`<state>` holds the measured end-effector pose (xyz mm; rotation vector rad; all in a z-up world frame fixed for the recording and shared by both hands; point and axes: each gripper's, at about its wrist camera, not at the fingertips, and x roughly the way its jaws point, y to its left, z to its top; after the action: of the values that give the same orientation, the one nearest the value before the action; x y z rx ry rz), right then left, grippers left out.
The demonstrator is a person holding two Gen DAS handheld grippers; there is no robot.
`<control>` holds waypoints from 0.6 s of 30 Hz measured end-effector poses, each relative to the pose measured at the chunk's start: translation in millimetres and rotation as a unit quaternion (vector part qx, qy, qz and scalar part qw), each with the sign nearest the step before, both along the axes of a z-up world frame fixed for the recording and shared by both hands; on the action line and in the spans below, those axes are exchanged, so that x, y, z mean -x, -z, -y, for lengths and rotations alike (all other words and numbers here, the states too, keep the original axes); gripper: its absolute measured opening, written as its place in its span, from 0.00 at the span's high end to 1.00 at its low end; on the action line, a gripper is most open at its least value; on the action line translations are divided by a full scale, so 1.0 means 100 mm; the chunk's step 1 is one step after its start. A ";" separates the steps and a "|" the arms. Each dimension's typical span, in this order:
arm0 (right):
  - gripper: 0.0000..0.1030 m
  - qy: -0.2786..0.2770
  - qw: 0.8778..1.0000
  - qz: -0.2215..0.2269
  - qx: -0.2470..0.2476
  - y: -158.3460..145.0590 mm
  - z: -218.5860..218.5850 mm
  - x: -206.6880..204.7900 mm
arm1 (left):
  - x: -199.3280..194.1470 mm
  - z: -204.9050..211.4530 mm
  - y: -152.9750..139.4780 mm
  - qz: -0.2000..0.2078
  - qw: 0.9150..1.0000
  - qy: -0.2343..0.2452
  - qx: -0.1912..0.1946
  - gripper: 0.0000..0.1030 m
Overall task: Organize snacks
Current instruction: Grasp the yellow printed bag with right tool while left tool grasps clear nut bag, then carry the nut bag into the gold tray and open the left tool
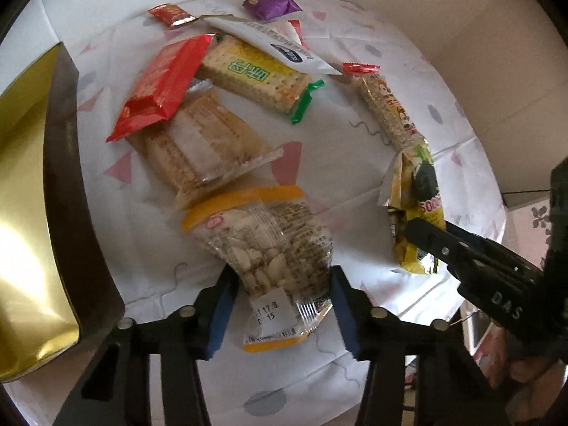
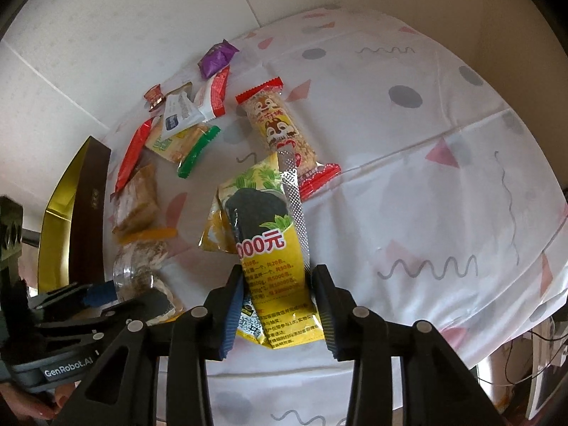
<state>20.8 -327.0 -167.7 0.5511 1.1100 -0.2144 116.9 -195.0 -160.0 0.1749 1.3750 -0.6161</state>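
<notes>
A clear nut packet (image 1: 269, 248) with orange ends lies on the patterned tablecloth (image 1: 319, 142). My left gripper (image 1: 284, 305) is shut on it, a blue pad pressing each side. A yellow snack packet (image 2: 269, 234) with a dark picture is pinched at its lower end by my right gripper (image 2: 278, 305). In the left wrist view that yellow packet (image 1: 422, 184) stands tilted at the right, with the right gripper (image 1: 419, 234) clamped on it. The right wrist view shows the left gripper (image 2: 117, 294) low at the left.
An open box with a gold inside (image 1: 28, 213) stands at the left edge. Loose snacks lie beyond: a red packet (image 1: 163, 81), green-ended crackers (image 1: 255, 74), clear-wrapped crackers (image 1: 202, 142), a white sachet (image 1: 280, 46), a purple packet (image 1: 271, 5), a squirrel-printed bar (image 2: 280, 127).
</notes>
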 end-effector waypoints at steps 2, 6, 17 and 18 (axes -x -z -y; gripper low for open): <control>0.62 -0.004 1.000 -0.002 0.008 0.00 -0.02 -0.02 | 0.03 -0.11 -0.01 -0.003 1.000 -0.004 0.006 0.54; 0.62 -0.001 1.000 0.007 0.020 0.01 -0.05 0.01 | 0.05 -0.26 -0.11 0.006 1.000 -0.004 0.024 0.56; 0.62 0.014 0.999 0.004 0.043 0.00 -0.13 0.00 | 0.12 -0.77 -0.61 0.061 0.995 -0.027 0.079 0.56; 0.62 0.016 0.999 0.003 0.045 0.00 -0.13 -0.01 | 0.09 -0.85 -0.66 0.064 0.994 -0.037 0.085 0.56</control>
<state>21.6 -313.7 -167.9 0.4899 1.0807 -0.2884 108.3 -110.4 -94.3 0.0255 1.1947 -0.6463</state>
